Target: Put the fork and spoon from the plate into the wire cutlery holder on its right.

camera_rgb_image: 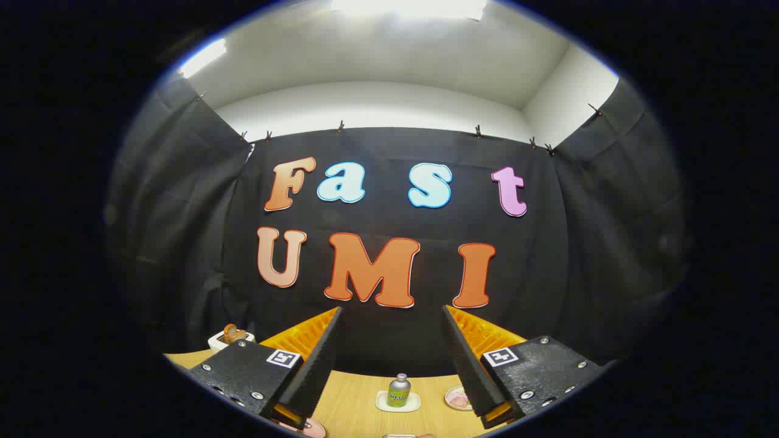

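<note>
1. Gripper view: claw (392,359) held high and level, aimed at booth wall more than at desk (359,404). Fingers spread wide, nothing between them, gripping nothing.
2. Step in hand, by judgement: approach only, task at its start. No fork, spoon, main plate or wire cutlery holder identifiable from here, so whereabouts of task's things can't be told; prob. low on desk, beneath or nearer than claw's line of sight.
3. Seen on desk beyond fingers: small bottle (398,390) w/ silver cap, upright on pale coaster (397,406), between the two fingers and well ahead. Small pinkish dish (456,398) just right of it, partly behind right finger. Another pinkish round edge (313,429) by left finger's base, cut off. White container (226,338) w/ something brown on top, far left, beyond left finger.
4. Sliver of something pale w/ a reddish bit (405,435) nearest the claw, between the fingers; too little showing to name. Could be rim of the plate, not certain.
5. Next move calls for: tilt claw down toward desk to bring plate and holder into sight, then line open fingers across a utensil's handle before closing. Fingers already wide enough apart, likely no need to open further.
6. Hard to make out: contents of pinkish dishes (blurred, small); bottle label unreadable; near desk area hidden by claw body.
</note>
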The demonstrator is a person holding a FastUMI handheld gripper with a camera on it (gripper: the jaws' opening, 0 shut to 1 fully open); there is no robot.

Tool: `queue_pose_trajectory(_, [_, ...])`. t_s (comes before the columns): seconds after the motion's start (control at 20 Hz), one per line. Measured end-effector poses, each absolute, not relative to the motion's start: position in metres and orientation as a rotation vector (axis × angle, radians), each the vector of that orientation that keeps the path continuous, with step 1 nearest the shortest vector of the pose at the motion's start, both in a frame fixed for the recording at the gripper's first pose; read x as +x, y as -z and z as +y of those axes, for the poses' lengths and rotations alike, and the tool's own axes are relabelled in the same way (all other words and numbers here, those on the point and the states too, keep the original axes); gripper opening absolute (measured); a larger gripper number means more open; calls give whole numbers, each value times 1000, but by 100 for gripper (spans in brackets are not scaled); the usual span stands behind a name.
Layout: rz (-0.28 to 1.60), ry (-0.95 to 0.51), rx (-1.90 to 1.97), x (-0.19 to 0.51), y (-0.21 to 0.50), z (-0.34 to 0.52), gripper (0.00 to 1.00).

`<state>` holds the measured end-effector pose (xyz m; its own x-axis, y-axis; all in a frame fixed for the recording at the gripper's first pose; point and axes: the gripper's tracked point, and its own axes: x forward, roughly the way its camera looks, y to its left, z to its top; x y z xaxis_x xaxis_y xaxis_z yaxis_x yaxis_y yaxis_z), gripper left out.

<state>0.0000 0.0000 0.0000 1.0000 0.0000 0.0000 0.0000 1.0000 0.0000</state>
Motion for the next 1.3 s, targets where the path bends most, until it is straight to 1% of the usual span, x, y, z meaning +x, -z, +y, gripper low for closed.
queue_pose_trajectory(0.25, [-19, -12, 8, -1, -3, 4, 98])
queue_pose_trajectory(0.85, [-25, -37, 4, -11, -5, 15, 98])
queue_pose_trajectory(1.0, [7, -49, 28, -16, 9, 28, 98])
queue_pose_trajectory(1.3, [152, -104, 60, -23, 61, 64, 98])
